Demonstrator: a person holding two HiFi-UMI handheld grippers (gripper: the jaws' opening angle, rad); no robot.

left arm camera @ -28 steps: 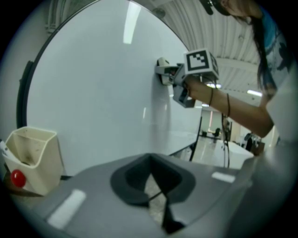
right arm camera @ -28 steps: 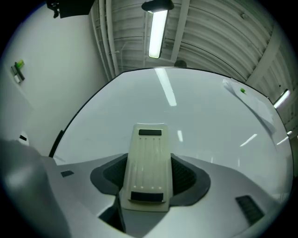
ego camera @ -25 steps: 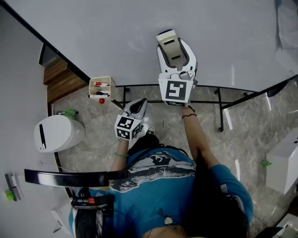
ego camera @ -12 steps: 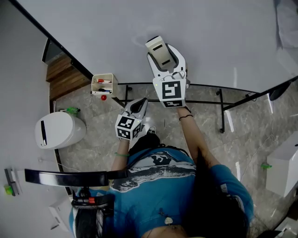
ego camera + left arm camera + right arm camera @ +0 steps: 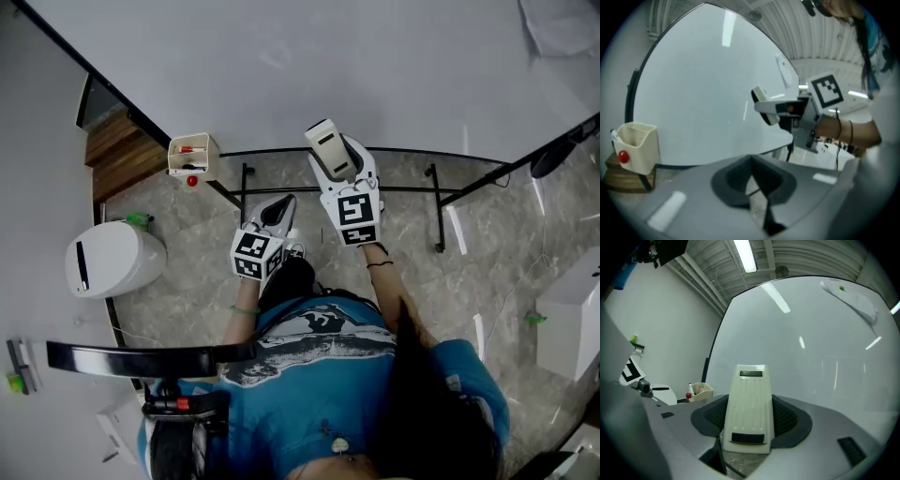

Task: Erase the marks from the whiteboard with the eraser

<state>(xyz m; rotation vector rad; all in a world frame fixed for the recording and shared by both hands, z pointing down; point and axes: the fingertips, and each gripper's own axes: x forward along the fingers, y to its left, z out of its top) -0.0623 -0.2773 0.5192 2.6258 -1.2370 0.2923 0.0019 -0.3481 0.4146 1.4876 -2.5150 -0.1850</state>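
The whiteboard (image 5: 281, 66) fills the top of the head view; a faint smear (image 5: 276, 58) shows on it. My right gripper (image 5: 336, 157) is shut on the cream eraser (image 5: 327, 146), held at the board's lower edge. I cannot tell whether the eraser touches the board. In the right gripper view the eraser (image 5: 749, 404) sticks out between the jaws toward the whiteboard (image 5: 811, 348). My left gripper (image 5: 277, 212) hangs lower, over the floor, shut with nothing in it. In the left gripper view the eraser (image 5: 760, 95) and the whiteboard (image 5: 703, 93) show ahead.
A cream marker cup (image 5: 189, 155) with a red knob hangs at the board's lower left corner. The black stand frame (image 5: 436, 202) runs under the board. A white round bin (image 5: 112, 262) stands left, a white box (image 5: 572, 328) right. A cloth (image 5: 848, 296) is stuck high on the board.
My right gripper has come down and back with the eraser, from the board's face to its lower edge. The left gripper has stayed put.
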